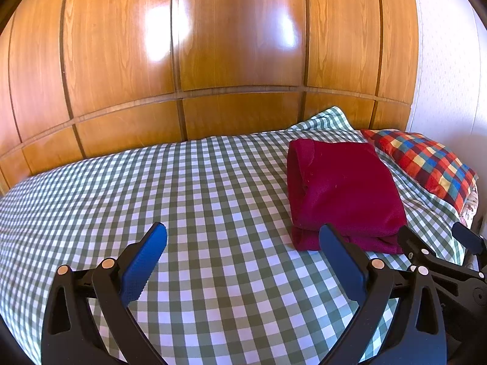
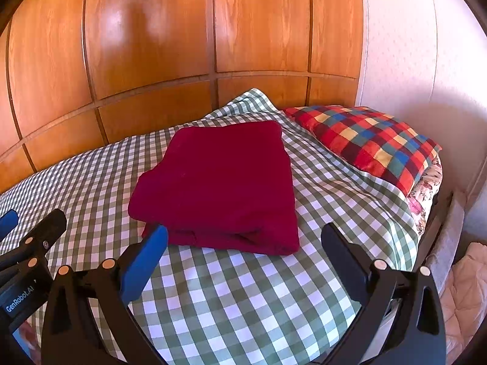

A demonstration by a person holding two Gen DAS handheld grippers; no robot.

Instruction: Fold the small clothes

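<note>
Holding both grippers above the near part of a bed, we kept the left gripper (image 1: 243, 237) and the right gripper (image 2: 245, 237) with fingers spread wide apart, neither touching anything. We saw the dark red garment (image 2: 219, 182) lying folded into a neat rectangle on the green-and-white checked sheet (image 1: 182, 200), toward the far right of the bed and just left of a multicoloured checked pillow (image 2: 368, 143). Glossy wooden wardrobe panels (image 1: 237, 36) rose behind the bed, with a pale wall (image 2: 411, 48) at right.
</note>
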